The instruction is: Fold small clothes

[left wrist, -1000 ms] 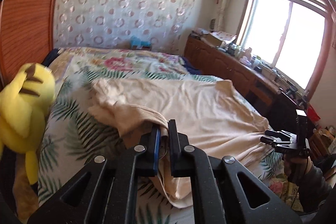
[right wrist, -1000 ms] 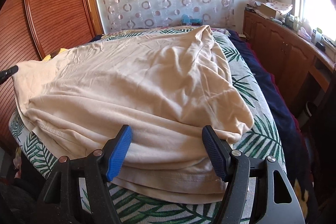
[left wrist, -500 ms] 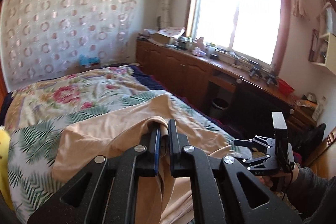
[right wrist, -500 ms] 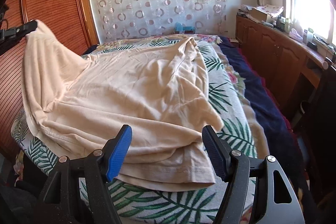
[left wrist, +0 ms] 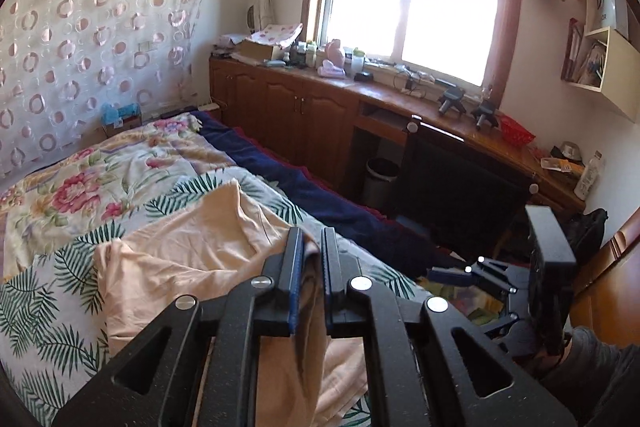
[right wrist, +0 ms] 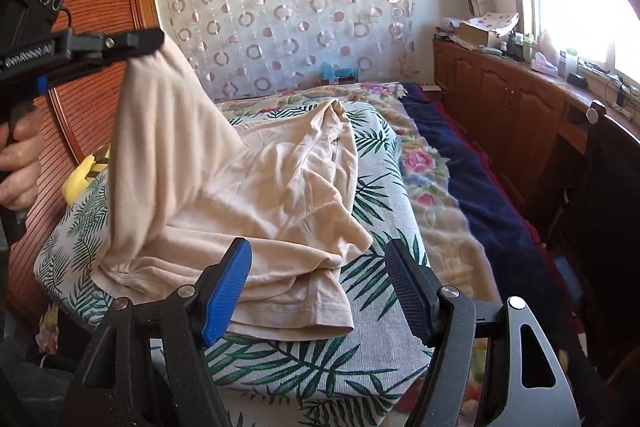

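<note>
A beige T-shirt (right wrist: pixel 276 187) lies on the leaf-print bedspread (right wrist: pixel 384 223). My left gripper (left wrist: pixel 311 267) is shut on one edge of the beige T-shirt (left wrist: pixel 192 259) and holds it lifted high above the bed's left side; it shows in the right wrist view (right wrist: pixel 156 41) with the cloth hanging from it. My right gripper (right wrist: pixel 320 291) is open and empty, low at the bed's near edge, its fingers on either side of the shirt's hem. It also shows in the left wrist view (left wrist: pixel 452 273).
A wooden wardrobe (right wrist: pixel 80 115) stands left of the bed, with a yellow plush toy (right wrist: pixel 86 175) beside it. A dark blue blanket (right wrist: pixel 480 179) lies along the bed's right side. Wooden cabinets (right wrist: pixel 500 95) with clutter run under the window.
My left gripper has lifted the shirt edge up off the bed and swung toward the right. The shirt is now drawn up into a hanging fold. My right gripper stays open near the hem.
</note>
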A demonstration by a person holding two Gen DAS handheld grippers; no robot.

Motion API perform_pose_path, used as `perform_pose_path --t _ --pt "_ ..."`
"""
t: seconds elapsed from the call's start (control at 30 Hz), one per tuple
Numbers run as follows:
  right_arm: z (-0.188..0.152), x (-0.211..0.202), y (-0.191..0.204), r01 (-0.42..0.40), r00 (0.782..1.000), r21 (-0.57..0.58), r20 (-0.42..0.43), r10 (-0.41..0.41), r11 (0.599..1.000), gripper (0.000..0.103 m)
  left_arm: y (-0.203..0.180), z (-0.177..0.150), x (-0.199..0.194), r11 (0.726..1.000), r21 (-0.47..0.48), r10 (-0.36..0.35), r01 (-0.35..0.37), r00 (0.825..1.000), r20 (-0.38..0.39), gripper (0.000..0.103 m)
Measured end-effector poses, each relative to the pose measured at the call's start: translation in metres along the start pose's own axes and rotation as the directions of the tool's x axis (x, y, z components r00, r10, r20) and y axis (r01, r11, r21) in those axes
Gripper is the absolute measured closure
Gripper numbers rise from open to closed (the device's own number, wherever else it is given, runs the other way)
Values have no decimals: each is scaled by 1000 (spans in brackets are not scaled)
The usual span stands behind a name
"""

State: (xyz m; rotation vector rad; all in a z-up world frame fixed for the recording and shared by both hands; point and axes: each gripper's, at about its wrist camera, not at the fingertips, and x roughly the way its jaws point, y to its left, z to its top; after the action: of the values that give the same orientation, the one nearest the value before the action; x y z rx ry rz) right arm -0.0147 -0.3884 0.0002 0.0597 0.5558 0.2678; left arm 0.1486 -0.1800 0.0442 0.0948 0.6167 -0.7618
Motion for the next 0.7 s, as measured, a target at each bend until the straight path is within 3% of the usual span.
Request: perform_pose_path --t 0.03,0.1,0.17,0.23,0.27,0.5,0.7 --pt "-1 0 1 3 1000 -5 0 -3 1000 32 -1 -1 1 1000 1 -2 2 1000 -4 74" --pt "-1 0 -1 7 1000 -12 -2 -7 1000 32 -2 -3 -1 1000 4 2 -2 1000 -1 57" --pt "-2 3 -2 13 1000 -10 -6 -13 1000 32 2 -8 -11 1000 11 13 -13 1000 5 50" --pt "-2 3 -4 15 1000 -6 -8 -15 1000 32 6 -12 -18 999 10 37 -37 999 13 29" --pt "-1 5 -4 15 1000 -3 -9 -15 1000 32 11 -17 -25 999 6 49 -49 999 22 25" --pt "7 8 5 4 1000 -38 -21 -5 999 32 54 -59 -52 985 -50 167 -167 986 9 22" --pt "18 24 23 -24 999 -87 -34 21 996 32 91 -99 -74 956 -141 258 -257 966 -14 22"
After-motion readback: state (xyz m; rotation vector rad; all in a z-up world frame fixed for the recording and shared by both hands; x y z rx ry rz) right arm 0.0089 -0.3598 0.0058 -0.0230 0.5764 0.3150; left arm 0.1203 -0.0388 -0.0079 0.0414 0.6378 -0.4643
